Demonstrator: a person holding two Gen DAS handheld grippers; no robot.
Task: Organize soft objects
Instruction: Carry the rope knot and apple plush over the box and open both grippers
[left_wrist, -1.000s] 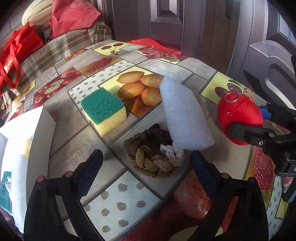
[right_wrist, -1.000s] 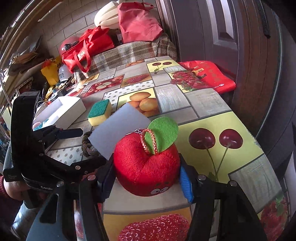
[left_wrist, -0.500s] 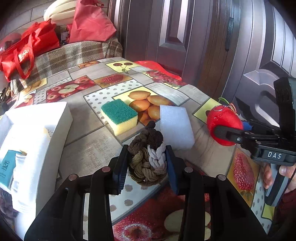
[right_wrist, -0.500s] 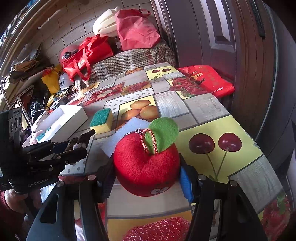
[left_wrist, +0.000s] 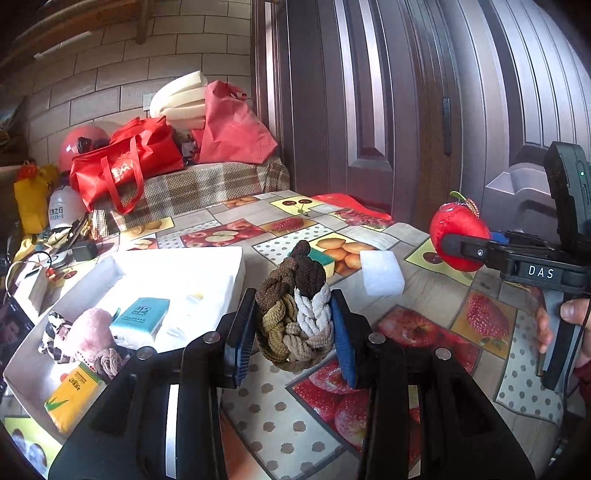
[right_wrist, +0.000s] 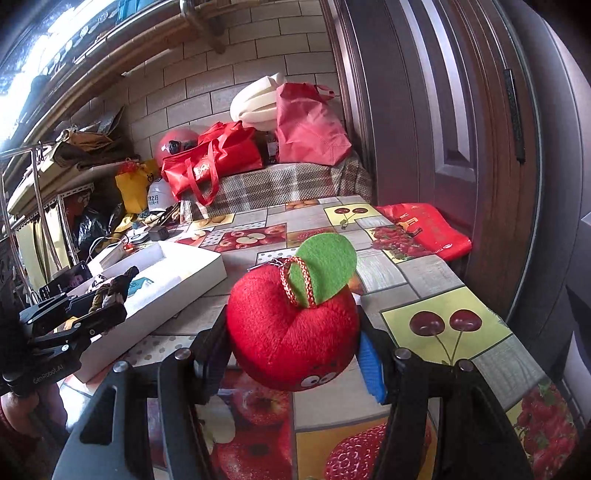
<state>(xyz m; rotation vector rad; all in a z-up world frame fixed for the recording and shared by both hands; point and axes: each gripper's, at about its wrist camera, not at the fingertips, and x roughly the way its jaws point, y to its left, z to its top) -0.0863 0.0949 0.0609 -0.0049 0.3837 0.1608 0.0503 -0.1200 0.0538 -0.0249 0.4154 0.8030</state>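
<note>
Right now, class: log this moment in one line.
left claw: shut on braided rope toy | right claw: shut on plush apple | white box: open

Both grippers are matte black plastic with silver round screws at the finger pivots and blue ribbed pads. The right gripper (left_wrist: 461, 240) carries white "DAS" lettering at 3 o'clock; the left gripper (right_wrist: 107, 299) reads "GenRobot.AI" at 8 o'clock.

"DAS" in white on the black body of my right gripper (left_wrist: 461, 243), "GenRobot.AI" on the housing of my left gripper (right_wrist: 99, 306), print on the teal packet (left_wrist: 140, 314), yellow carton (left_wrist: 70, 395) and red bag (left_wrist: 122, 170) too small to read
</note>
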